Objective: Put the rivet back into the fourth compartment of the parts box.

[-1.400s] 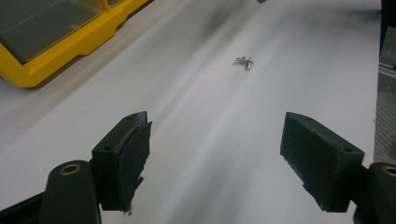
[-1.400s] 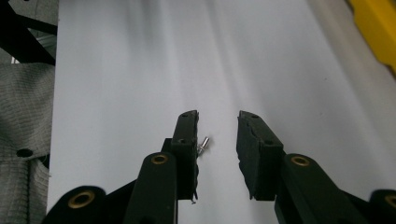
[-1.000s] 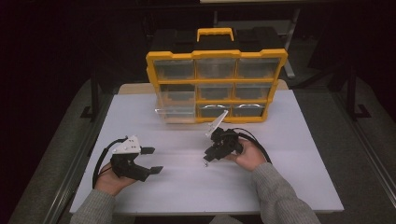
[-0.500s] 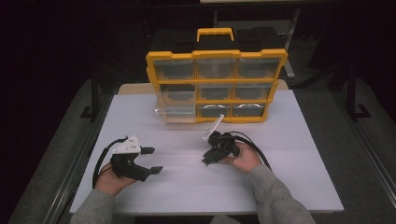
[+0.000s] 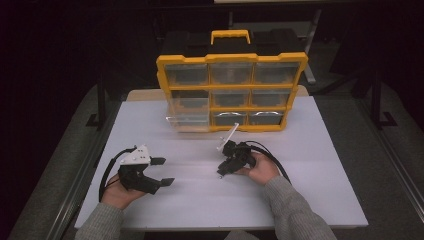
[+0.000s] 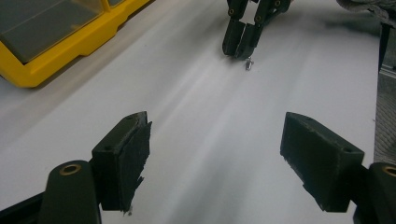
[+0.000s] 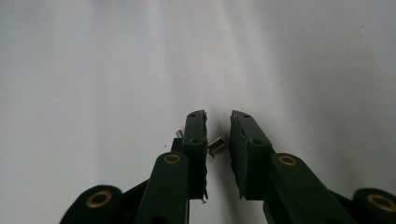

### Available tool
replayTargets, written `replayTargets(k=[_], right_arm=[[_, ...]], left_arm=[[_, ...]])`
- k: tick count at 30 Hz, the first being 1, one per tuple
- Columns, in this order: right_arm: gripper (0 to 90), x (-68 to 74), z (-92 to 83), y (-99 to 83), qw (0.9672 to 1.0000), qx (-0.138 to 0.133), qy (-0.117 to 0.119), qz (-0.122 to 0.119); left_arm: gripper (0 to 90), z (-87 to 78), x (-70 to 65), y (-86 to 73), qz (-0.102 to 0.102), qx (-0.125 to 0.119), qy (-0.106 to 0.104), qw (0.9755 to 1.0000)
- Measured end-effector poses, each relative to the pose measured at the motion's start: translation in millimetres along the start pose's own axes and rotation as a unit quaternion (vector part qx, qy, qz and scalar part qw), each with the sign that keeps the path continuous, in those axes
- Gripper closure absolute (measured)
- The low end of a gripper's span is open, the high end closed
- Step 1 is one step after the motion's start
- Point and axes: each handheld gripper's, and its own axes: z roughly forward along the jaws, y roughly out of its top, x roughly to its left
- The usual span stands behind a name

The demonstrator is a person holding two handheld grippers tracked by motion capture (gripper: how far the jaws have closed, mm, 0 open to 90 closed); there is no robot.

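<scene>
Left claw (image 5: 161,171): I am holding it low over the white worktop (image 5: 320,165) on my left side, its 2 jaws standing wide apart with nothing between them.
Right claw (image 5: 223,168): I am tipping it down toward the middle of the worktop, the jaws nearly together with a narrow gap showing between them in the right gripper view.
Small metal part (image 7: 215,146): a tiny silver piece, perhaps a screw, is lying on the worktop in that gap, close to the left pad; I cannot tell whether the pads are touching it. In the left gripper view it (image 6: 249,64) is sitting just below the right claw's tips (image 6: 241,41).
Organiser case (image 5: 231,90): a yellow and black case with 9 clear drawers is standing upright at the far edge.
Pulled-out drawer (image 5: 188,117): the bottom left drawer is sticking out toward me.
</scene>
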Motion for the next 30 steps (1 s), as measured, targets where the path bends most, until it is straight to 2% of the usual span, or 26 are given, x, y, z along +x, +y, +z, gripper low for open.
replayTargets(k=[10,18,21,30], right_arm=[[74.4,-0.1,-1.7,-1.1,1.0,0.003,-0.003,0.0],[73.1,0.8,-7.5,-2.8,0.9999,0.005,-0.01,0.01],[73.1,0.5,-7.6,-2.9,0.9999,0.006,-0.006,0.014],[74.2,1.6,-3.1,-1.5,0.9999,0.012,-0.004,0.005]], left_arm=[[23.6,-0.1,0.0,0.0,0.0,0.0,0.0,1.0],[23.6,-0.1,-0.3,0.2,0.001,-0.001,0.001,1.0],[23.6,0.2,0.0,0.3,0.001,-0.002,0.001,1.0],[23.6,0.6,0.1,0.4,0.0,-0.004,0.0,1.0]])
